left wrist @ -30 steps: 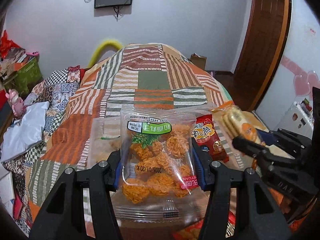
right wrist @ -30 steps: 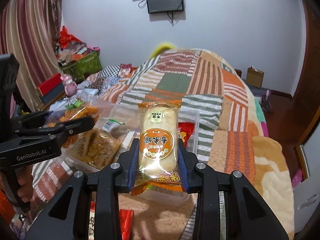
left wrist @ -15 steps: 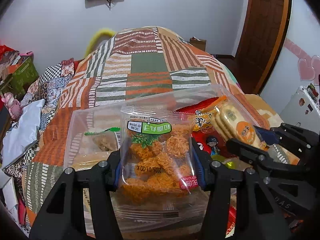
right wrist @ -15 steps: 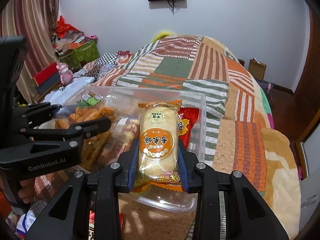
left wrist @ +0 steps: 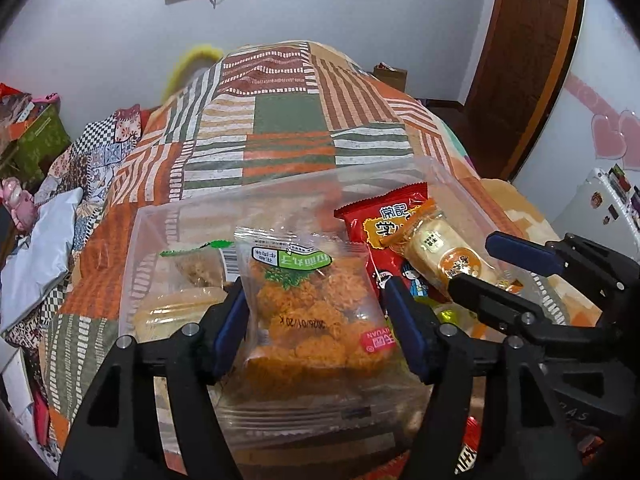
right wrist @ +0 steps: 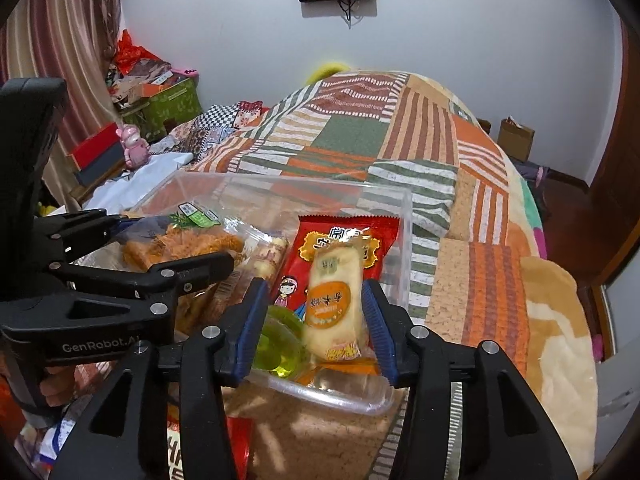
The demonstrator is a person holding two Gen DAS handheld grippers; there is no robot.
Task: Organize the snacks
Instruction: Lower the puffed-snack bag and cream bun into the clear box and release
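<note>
A clear plastic bin sits on the bed with several snack packets in it. My left gripper is open around a clear bag of orange noodle balls, which rests in the bin with gaps to both pads. My right gripper is open around a cream rice-cracker packet with an orange label, which leans in the bin on a red packet. The cracker packet and the right gripper also show in the left wrist view, the left gripper in the right wrist view.
The bed has a striped patchwork quilt. A green jelly cup lies in the bin's near corner. Red packets lie on the quilt in front of the bin. Boxes and clutter stand at the left, a wooden door at the right.
Both grippers have moved forward and down over the bin. Both jaws have opened wider, and the noodle bag and the cracker packet now rest in the bin.
</note>
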